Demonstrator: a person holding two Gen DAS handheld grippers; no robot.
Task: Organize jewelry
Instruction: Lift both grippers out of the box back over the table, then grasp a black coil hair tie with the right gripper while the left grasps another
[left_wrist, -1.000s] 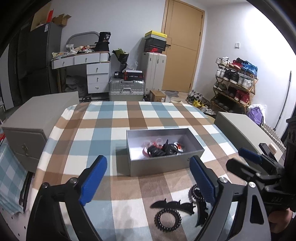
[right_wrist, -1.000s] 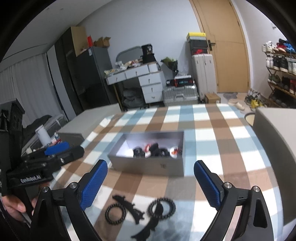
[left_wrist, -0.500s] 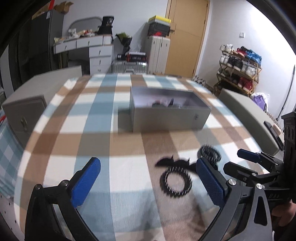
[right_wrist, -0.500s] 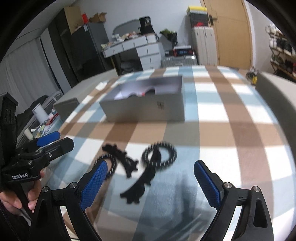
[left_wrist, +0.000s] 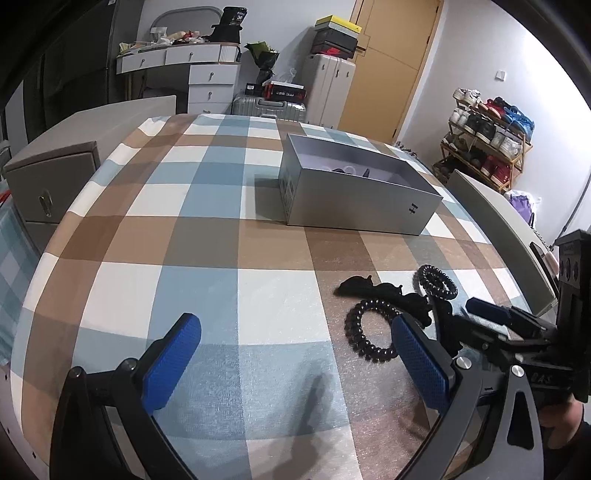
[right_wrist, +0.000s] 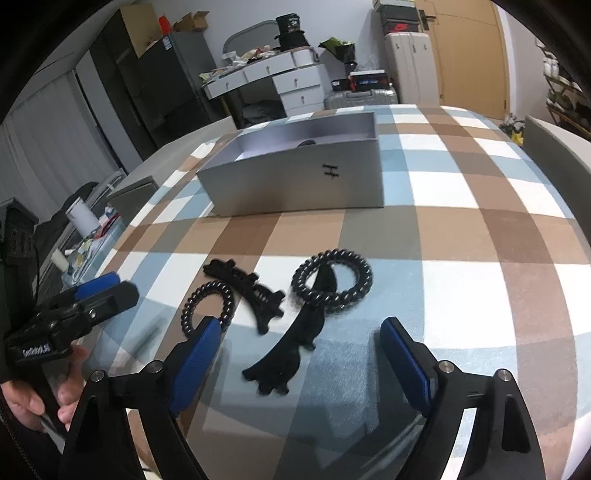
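Note:
On the checked tablecloth lie two black coil hair ties and two black hair clips. In the right wrist view the large coil rests over the long clip, with the small coil and curved clip to its left. My right gripper hangs low over the cloth with its jaws closing. The long clip's near end lies between them, untouched. My left gripper stands open over bare cloth, the near coil just beyond its right finger. Behind them sits the open grey box.
A hand holds the left gripper at the table's left edge; the right gripper shows beside the coils. Grey cabinets flank the table. A shoe rack, suitcases and a desk stand farther back.
Both grippers have sunk toward the tablecloth and tipped downward, so the hair ties and clips now sit close in front. The box's inside is mostly hidden now. The right jaws have narrowed slightly.

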